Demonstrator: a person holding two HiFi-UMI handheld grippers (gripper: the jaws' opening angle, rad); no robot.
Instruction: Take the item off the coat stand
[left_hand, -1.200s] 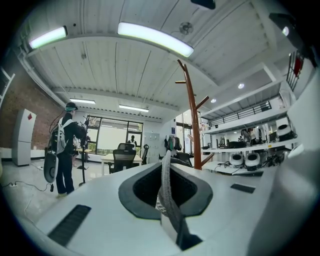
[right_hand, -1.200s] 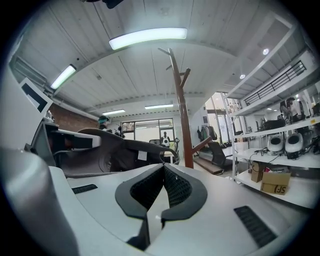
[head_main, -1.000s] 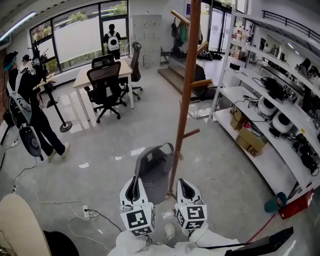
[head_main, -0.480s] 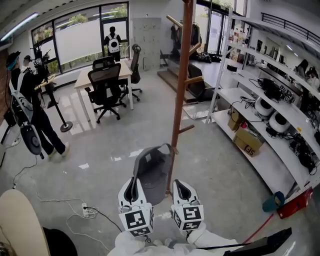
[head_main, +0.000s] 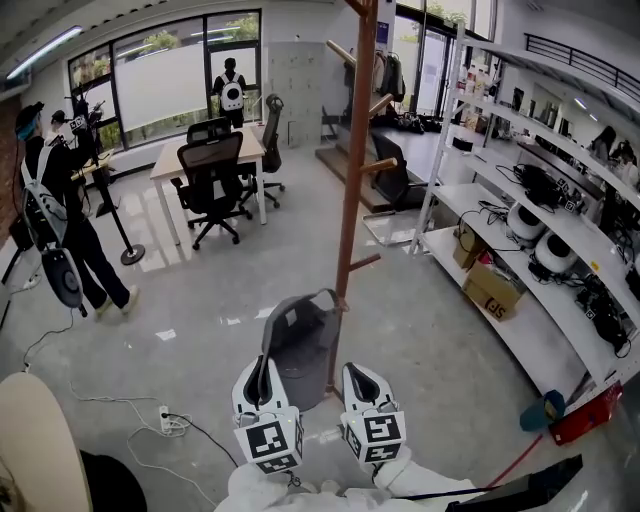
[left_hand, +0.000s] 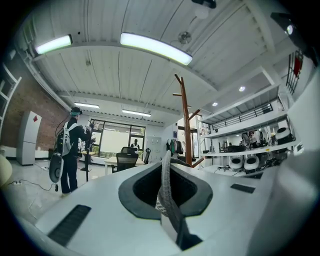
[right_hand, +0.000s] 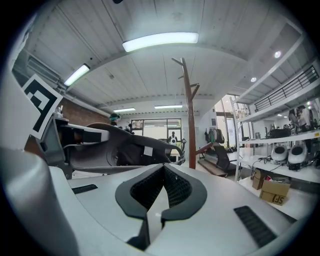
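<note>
A tall brown coat stand (head_main: 352, 190) rises in the middle of the floor. A grey bag (head_main: 300, 348) hangs low beside its pole, with the top handle (head_main: 312, 296) up against a low peg. My left gripper (head_main: 262, 374) is shut on a grey strap (left_hand: 165, 192) of the bag, which runs between its jaws. The right gripper (head_main: 361, 376) is shut just right of the bag, near the foot of the pole, with nothing between its pads. From the right gripper view the bag (right_hand: 117, 149) lies to the left and the stand (right_hand: 190, 115) straight ahead.
A long white shelf unit (head_main: 530, 250) with boxes and gear runs along the right. A desk (head_main: 205, 150) with black office chairs (head_main: 212, 180) stands at the back. A person (head_main: 55, 205) stands at the left. A power strip and cable (head_main: 170, 422) lie on the floor.
The stand has drifted left in the head view as the camera shifted. Both grippers and the bag moved slightly left with it. The left gripper's hold on the strap is unchanged.
</note>
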